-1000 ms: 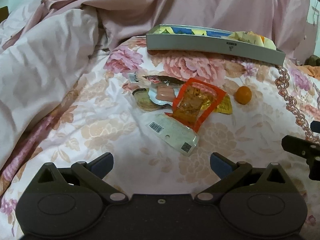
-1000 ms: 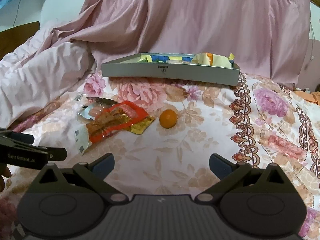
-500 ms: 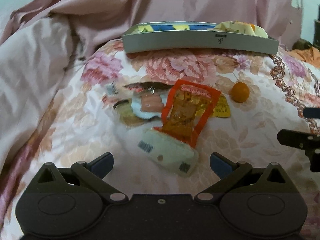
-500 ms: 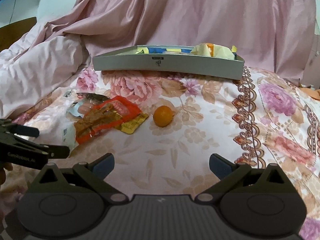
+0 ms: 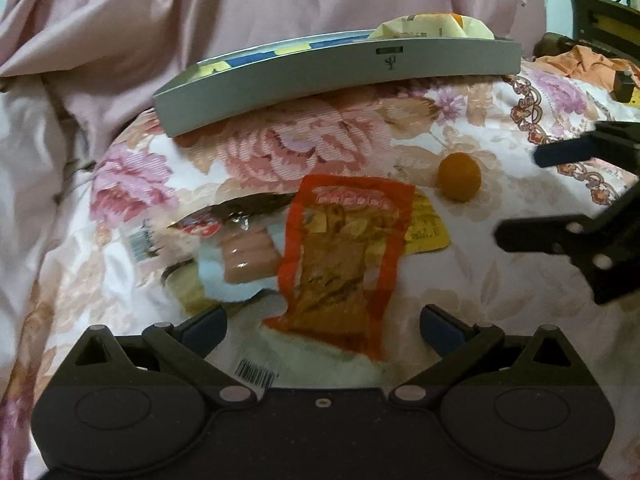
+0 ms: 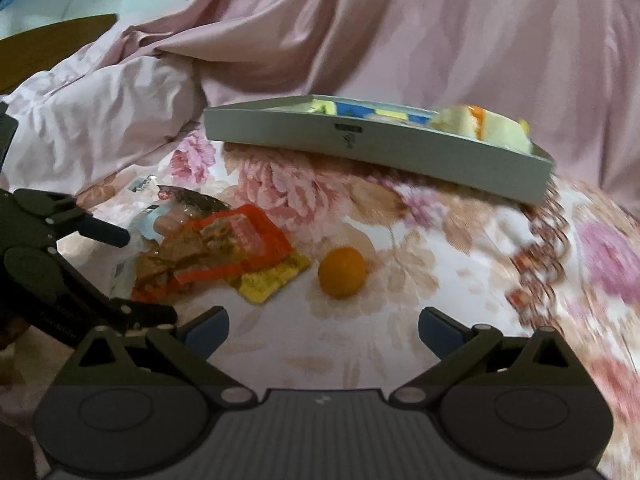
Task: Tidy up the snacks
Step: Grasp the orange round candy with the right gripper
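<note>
1. I see the left hand-held gripper [image 5: 322,326] spread wide and empty, low over the red snack packet [image 5: 344,256] on the bed [image 5: 460,304].
2. My right hand-held gripper [image 6: 323,328] is equally wide, empty, near the orange ball [image 6: 343,271].
3. Farthest, the grey tray [image 6: 400,148] holds more snacks.

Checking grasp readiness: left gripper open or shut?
Open. The left gripper has its blue fingertips spread wide, nothing between them, above the orange snack packet.
</note>
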### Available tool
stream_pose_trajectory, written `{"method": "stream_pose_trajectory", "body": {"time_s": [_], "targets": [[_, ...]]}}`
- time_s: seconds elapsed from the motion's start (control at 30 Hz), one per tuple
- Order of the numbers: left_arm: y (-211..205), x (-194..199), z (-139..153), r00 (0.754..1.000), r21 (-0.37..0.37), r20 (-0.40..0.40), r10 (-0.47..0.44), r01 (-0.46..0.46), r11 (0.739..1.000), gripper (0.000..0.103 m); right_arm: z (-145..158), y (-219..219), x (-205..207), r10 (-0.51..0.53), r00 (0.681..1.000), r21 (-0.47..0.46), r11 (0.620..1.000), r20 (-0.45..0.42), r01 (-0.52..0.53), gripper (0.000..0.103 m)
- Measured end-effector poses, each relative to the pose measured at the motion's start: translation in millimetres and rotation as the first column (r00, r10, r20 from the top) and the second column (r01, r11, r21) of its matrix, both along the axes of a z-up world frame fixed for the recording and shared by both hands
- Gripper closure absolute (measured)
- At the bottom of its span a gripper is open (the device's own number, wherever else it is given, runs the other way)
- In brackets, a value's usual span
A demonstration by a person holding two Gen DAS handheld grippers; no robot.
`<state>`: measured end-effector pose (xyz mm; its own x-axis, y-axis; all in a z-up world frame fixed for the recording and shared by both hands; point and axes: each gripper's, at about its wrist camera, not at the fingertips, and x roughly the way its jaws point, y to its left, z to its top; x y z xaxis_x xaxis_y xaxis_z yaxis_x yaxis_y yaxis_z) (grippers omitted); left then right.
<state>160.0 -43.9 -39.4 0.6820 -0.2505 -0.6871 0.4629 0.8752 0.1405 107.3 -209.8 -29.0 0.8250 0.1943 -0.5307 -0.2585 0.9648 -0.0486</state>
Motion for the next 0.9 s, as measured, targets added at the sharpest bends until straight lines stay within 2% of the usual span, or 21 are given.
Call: {"method": "stream_pose_trajectory", "body": {"time_s": [0.27, 0.5, 0.57, 0.67, 0.77, 0.83, 0.9], "targets": [[0, 18, 0, 0.998, -0.037, -0.058, -0.022, 0.02, 0.999, 0.001, -2, -7, 49, 0.085, 0.996, 0.049, 0.995, -0.008, -0.084, 0.001], [-1, 17, 0, 0.997, -0.058, -0.068, -0.024, 0.02, 0.998, 0.011, -14, -15, 72, 0.098, 0.994, 0.116, 0.989, -0.054, -0.091, 0.015], [-2, 15, 1, 0.997, -0.06, -0.074, -0.019, 0.014, 0.998, 0.017, -15, -17, 72, 0.101, 0.994, 0.132, 0.987, -0.05, -0.094, 0.021], [-5, 10, 4, 0.997, -0.055, -0.08, -0.011, 0.007, 0.998, 0.023, -15, -18, 71, 0.114, 0.992, 0.147, 0.984, -0.053, -0.105, 0.035], [-5, 5, 6, 0.996, -0.057, -0.087, -0.002, -0.003, 0.998, 0.029, -14, -16, 70, 0.122, 0.991, 0.153, 0.982, -0.061, -0.112, 0.052], [-5, 0, 8, 0.995, -0.057, -0.096, 0.015, -0.021, 0.998, 0.03, -13, -15, 67, 0.119, 0.991, 0.157, 0.982, -0.067, -0.107, 0.066], [-4, -5, 9, 0.993, -0.062, -0.11, 0.036, -0.043, 0.997, 0.031, -12, -13, 63, 0.123, 0.99, 0.161, 0.981, -0.072, -0.11, 0.067]]}}
